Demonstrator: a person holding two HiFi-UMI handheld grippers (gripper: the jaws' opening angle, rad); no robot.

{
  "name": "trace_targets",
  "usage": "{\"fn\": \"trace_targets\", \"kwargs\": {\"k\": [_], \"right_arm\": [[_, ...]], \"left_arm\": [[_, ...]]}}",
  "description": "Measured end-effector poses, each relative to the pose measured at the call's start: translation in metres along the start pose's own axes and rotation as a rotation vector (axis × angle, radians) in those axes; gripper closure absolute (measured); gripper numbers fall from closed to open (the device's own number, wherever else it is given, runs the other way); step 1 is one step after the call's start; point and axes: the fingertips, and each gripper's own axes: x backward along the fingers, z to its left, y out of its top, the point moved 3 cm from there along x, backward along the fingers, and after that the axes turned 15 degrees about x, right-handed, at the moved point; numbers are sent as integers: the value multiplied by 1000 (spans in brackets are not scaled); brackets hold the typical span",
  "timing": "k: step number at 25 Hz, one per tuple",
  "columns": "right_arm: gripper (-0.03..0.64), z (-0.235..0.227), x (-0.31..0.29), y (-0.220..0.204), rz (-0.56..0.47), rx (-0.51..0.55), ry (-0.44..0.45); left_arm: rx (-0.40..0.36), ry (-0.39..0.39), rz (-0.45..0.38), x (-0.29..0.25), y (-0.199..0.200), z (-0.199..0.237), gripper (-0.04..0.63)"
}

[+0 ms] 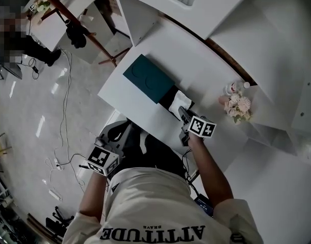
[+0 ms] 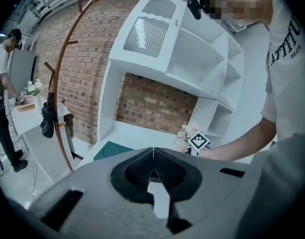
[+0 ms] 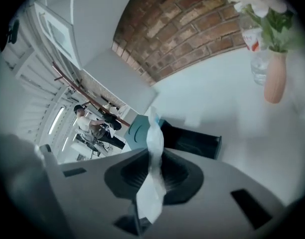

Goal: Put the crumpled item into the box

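Seen from above, a person in a white T-shirt stands at a white table (image 1: pixel 126 96) with a grey plastic hand-held gripper in each hand.

At the left, the left gripper (image 2: pixel 153 153) hangs off the table's near edge. Its ribbed black pads are pressed together with nothing between them. It seems parked clear of the work, since this job needs only one gripper.

Near the middle of the table lies the dark teal rectangular box (image 1: pixel 147 78), probably stiff card. Its flat matt lid shows faint round shapes. The end nearest the person stands open as a black compartment (image 1: pixel 168 98), likely left that way to take the item.

Just right of that opening is the right gripper (image 3: pixel 153 153), tilted down toward the box. Its jaws pinch the crumpled white item (image 3: pixel 153 133), a thin, creased twist of paper or tissue. It stands up past the fingertips and trails down behind them. The narrow grip suits so soft and light a thing. The item is held just beside the open end and does not look to be inside yet.

Further right stands a small pinkish vase (image 3: pixel 274 86) of pale flowers (image 1: pixel 238 105), well apart from the box.
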Motion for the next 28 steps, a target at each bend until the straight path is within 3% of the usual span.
{"fn": "trace_targets", "kwargs": {"k": [14, 27, 28], "right_arm": [[549, -26, -55, -25, 118, -208, -104], [548, -39, -77, -32, 267, -222, -250], [525, -40, -77, -34, 286, -207, -272]], "left_arm": [[19, -28, 38, -9, 11, 47, 568], [21, -62, 76, -8, 27, 92, 568], [21, -69, 79, -9, 28, 95, 568]]}}
